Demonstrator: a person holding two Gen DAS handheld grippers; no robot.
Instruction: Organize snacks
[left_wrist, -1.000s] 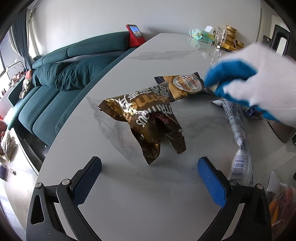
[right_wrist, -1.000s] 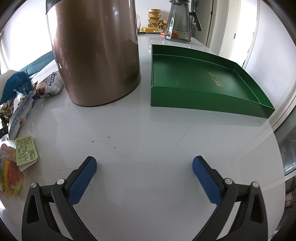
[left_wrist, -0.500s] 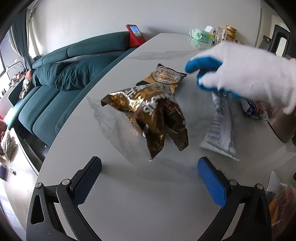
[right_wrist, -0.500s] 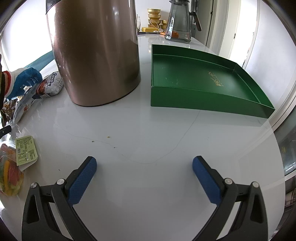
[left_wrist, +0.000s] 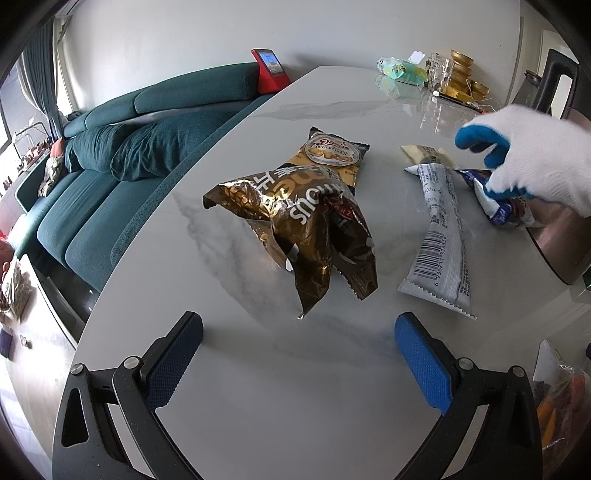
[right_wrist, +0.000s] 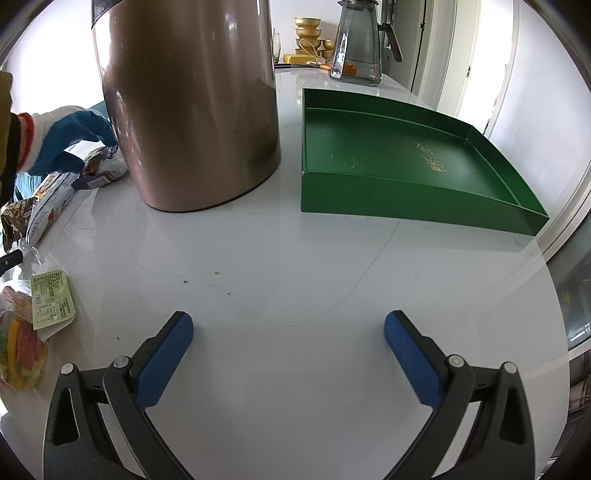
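Note:
A crumpled gold and brown snack bag (left_wrist: 295, 229) lies on the white marble table (left_wrist: 295, 387), ahead of my open left gripper (left_wrist: 299, 354). Behind it rests a gold cookie packet (left_wrist: 334, 155). A long white packet with a barcode (left_wrist: 441, 240) lies to the right. A person's gloved hand (left_wrist: 524, 162) touches a blue and white packet (left_wrist: 498, 210) beside it. In the right wrist view my right gripper (right_wrist: 288, 350) is open over bare table, facing an empty green tray (right_wrist: 406, 162). A bag of colourful sweets (right_wrist: 22, 343) lies at the left edge.
A tall copper-coloured flask (right_wrist: 188, 103) stands left of the tray. A glass jug (right_wrist: 356, 44) and gold bowls (right_wrist: 308, 37) stand at the back. A teal sofa (left_wrist: 110, 166) runs along the table's left side, with a red gadget (left_wrist: 267, 70) on the table's far edge.
The gloved hand drew back to the right and let go of the long white packet, which now lies flat. The cookie packet was shifted behind the gold bag. Both grippers stayed still.

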